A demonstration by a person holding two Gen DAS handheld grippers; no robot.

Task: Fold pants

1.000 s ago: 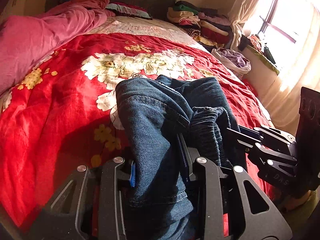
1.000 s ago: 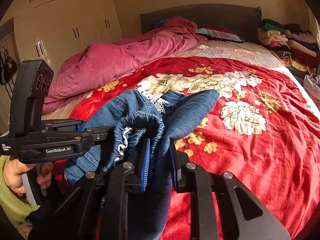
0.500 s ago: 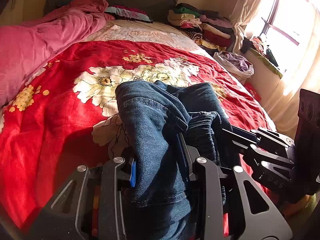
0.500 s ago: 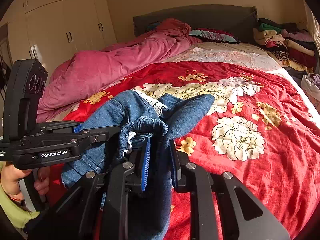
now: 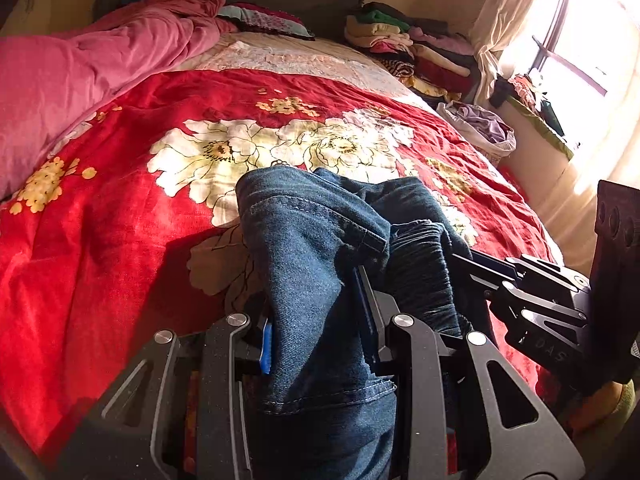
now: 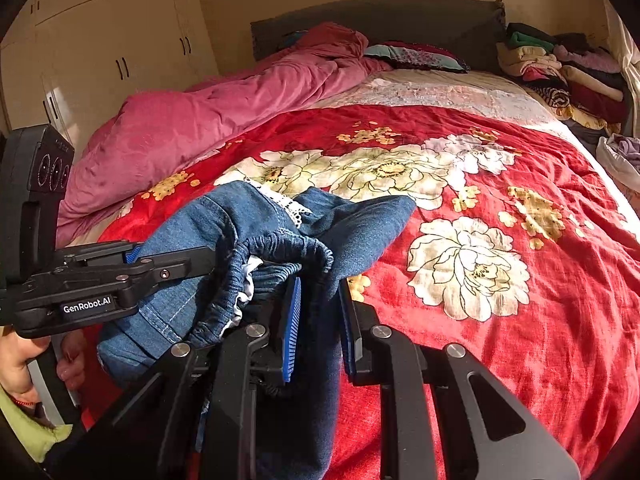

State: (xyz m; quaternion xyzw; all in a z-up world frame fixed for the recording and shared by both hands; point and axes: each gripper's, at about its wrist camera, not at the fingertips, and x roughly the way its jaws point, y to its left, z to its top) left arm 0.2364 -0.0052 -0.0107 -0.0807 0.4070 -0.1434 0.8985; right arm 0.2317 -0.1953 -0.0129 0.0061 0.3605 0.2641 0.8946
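The blue denim pants (image 5: 316,248) hang bunched between my two grippers above the near edge of the bed. My left gripper (image 5: 316,320) is shut on a hemmed denim fold. My right gripper (image 6: 318,312) is shut on the dark denim beside the elastic waistband (image 6: 280,244). The right gripper shows at the right of the left wrist view (image 5: 532,292); the left gripper shows at the left of the right wrist view (image 6: 160,268). White lace trim (image 6: 280,200) peeks from the pants. Most of the legs hang below, hidden.
The bed carries a red floral blanket (image 6: 500,208), with a pink duvet (image 6: 208,120) along its left side. Stacked folded clothes (image 6: 560,68) lie at the headboard's right. A laundry basket (image 5: 484,128) and window stand right; wardrobes (image 6: 112,48) left.
Both grippers have moved a little back and tilted, still holding the pants; the bed appears slightly farther away and the bunch sits lower in view. Neither grip has changed.
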